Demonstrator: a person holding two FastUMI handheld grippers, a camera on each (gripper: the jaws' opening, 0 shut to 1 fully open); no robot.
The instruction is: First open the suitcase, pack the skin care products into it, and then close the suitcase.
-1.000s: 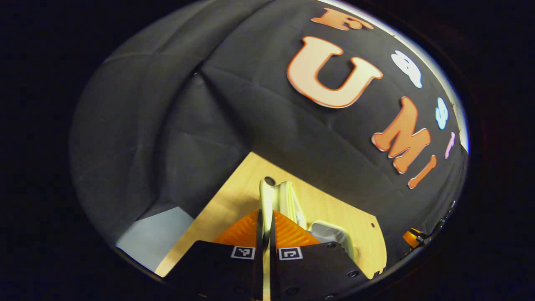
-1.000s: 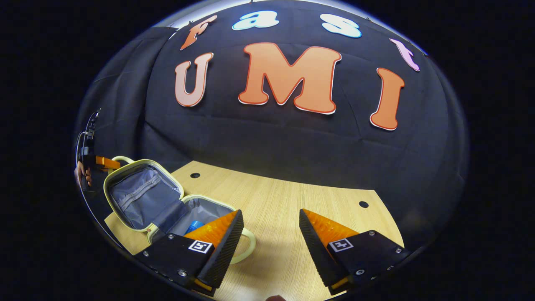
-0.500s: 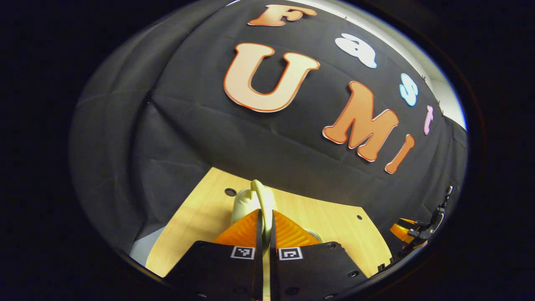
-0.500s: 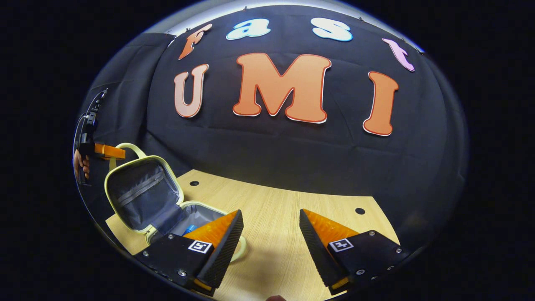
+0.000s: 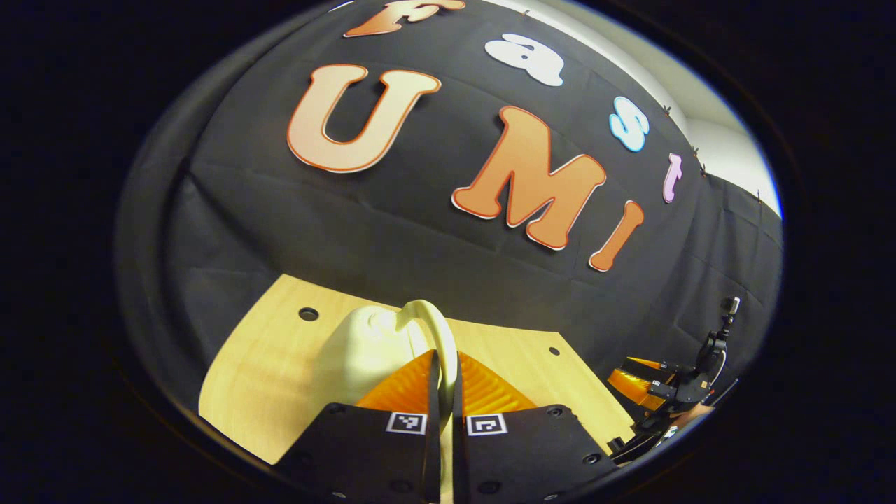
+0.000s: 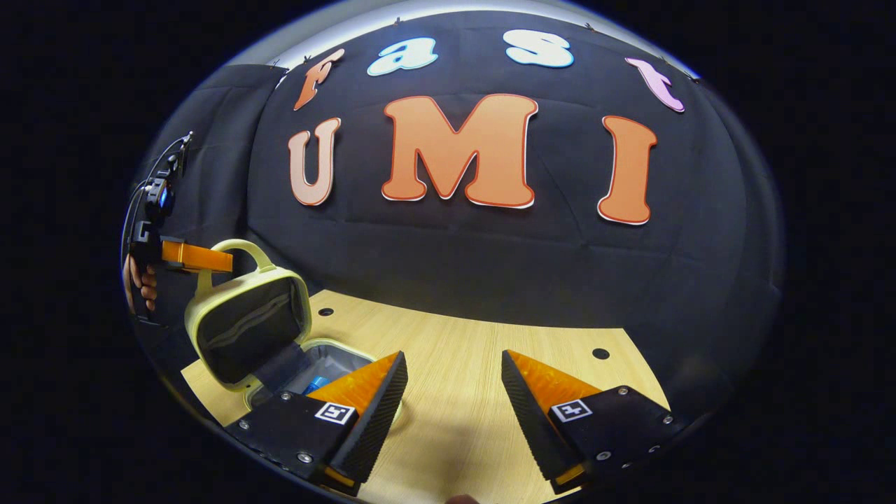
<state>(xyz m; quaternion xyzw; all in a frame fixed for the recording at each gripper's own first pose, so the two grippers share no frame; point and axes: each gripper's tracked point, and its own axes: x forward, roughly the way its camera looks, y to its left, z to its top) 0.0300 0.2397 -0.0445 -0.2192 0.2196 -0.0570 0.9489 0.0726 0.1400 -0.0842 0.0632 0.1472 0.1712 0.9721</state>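
The left gripper point(image 5: 442, 381) has its two fingers pressed tight on the pale yellow handle point(image 5: 435, 330) of the suitcase lid point(image 5: 360, 346). The lid stands over the wooden table point(image 5: 262, 364). At 4 o'clock, the right gripper point(image 5: 647, 381) waits well apart.

A black cloth wall point(image 6: 490, 259) hangs creased behind a pale wood-grain surface point(image 6: 462, 350) drilled with small round holes point(image 6: 592, 353). A strip of lighter plain wall point(image 5: 728, 150) shows above the cloth's top edge.
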